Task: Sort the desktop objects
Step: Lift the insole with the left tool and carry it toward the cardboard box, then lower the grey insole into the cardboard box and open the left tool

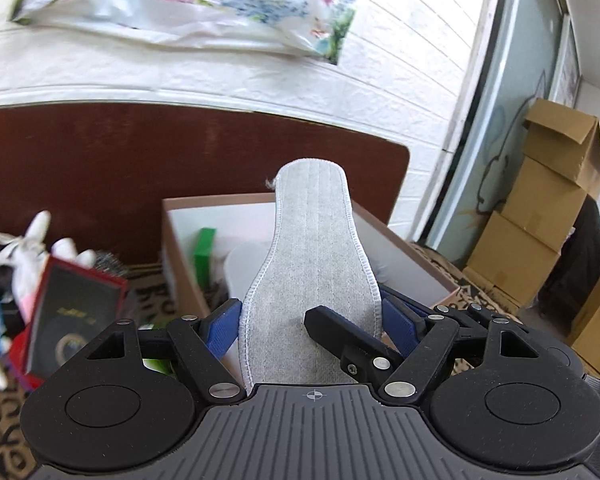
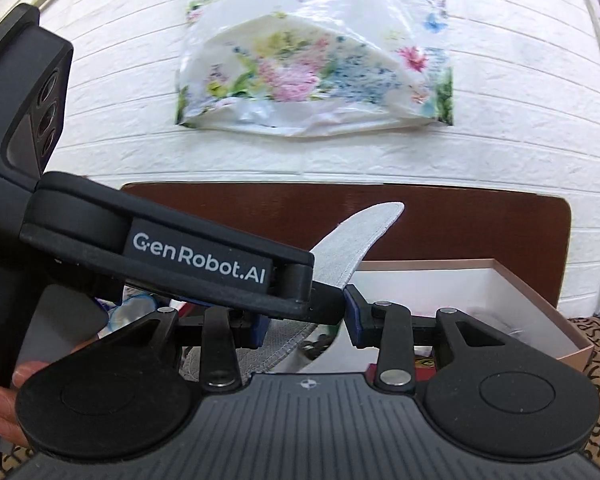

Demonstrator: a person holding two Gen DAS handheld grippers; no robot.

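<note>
A grey fabric insole point(image 1: 312, 264) stands upright between the blue pads of my left gripper point(image 1: 312, 324), which is shut on its edges. It is held above an open pink-rimmed white box point(image 1: 412, 256) holding a green packet point(image 1: 204, 256). A finger of my right gripper point(image 1: 340, 332) crosses in front of the insole. In the right wrist view the insole point(image 2: 356, 240) sticks out past the left gripper's body point(image 2: 160, 248). My right gripper point(image 2: 306, 324) has its blue pads apart around the insole's lower end. The box point(image 2: 512, 292) lies to the right.
A red box with a black face point(image 1: 72, 312), white gloves point(image 1: 32, 248) and other clutter lie left of the box. A brown board point(image 1: 100, 168) backs the table against a white brick wall. A floral plastic bag point(image 2: 316, 64) hangs above. Cardboard boxes point(image 1: 540, 220) stack at right.
</note>
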